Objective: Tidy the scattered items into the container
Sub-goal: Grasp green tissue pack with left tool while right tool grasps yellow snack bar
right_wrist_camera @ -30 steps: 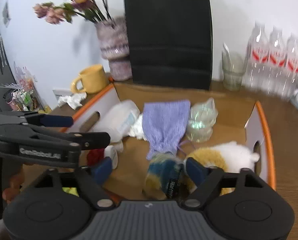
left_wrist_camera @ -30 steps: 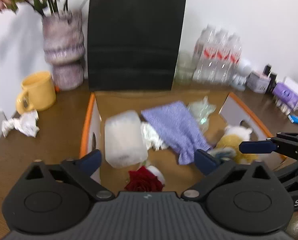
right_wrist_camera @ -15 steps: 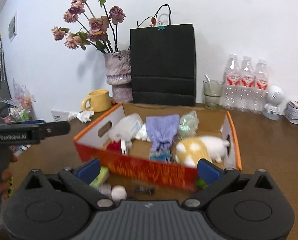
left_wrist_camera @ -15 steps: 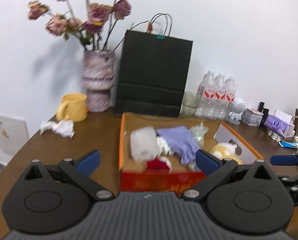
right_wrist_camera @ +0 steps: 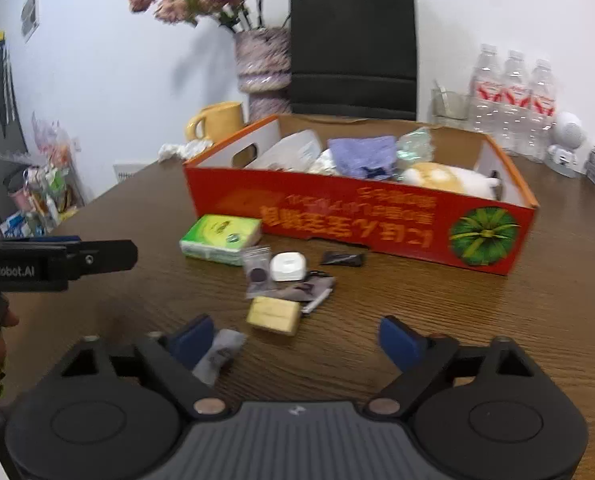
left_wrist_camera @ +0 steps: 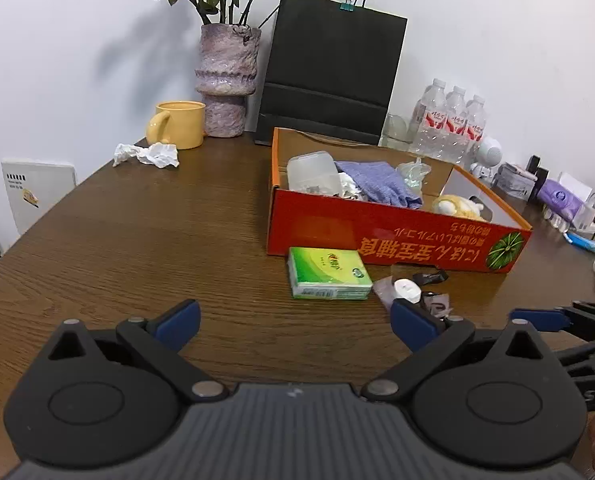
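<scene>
An orange cardboard box [left_wrist_camera: 377,236] [right_wrist_camera: 357,216] on the wooden table holds a purple cloth [left_wrist_camera: 377,182], a clear plastic case [left_wrist_camera: 311,172], a plush toy [right_wrist_camera: 445,178] and a crinkled bag. In front of it lie a green tissue pack [left_wrist_camera: 327,274] [right_wrist_camera: 221,236], a white round case [right_wrist_camera: 288,266], a small zip bag [right_wrist_camera: 257,272], a dark sachet [right_wrist_camera: 343,258], a yellow block [right_wrist_camera: 273,314] and a grey packet [right_wrist_camera: 221,354]. My left gripper [left_wrist_camera: 293,322] is open and empty, back from the items. My right gripper [right_wrist_camera: 293,338] is open and empty, just short of the yellow block.
A yellow mug [left_wrist_camera: 177,124], crumpled tissue [left_wrist_camera: 147,154], a flower vase [left_wrist_camera: 225,80] and a black paper bag [left_wrist_camera: 329,72] stand behind the box. Water bottles [left_wrist_camera: 449,124], a glass and small boxes line the back right. The table edge runs at left.
Both grippers have pulled back and lowered from over the box to the table in front of it. The loose items before the box have come into view.
</scene>
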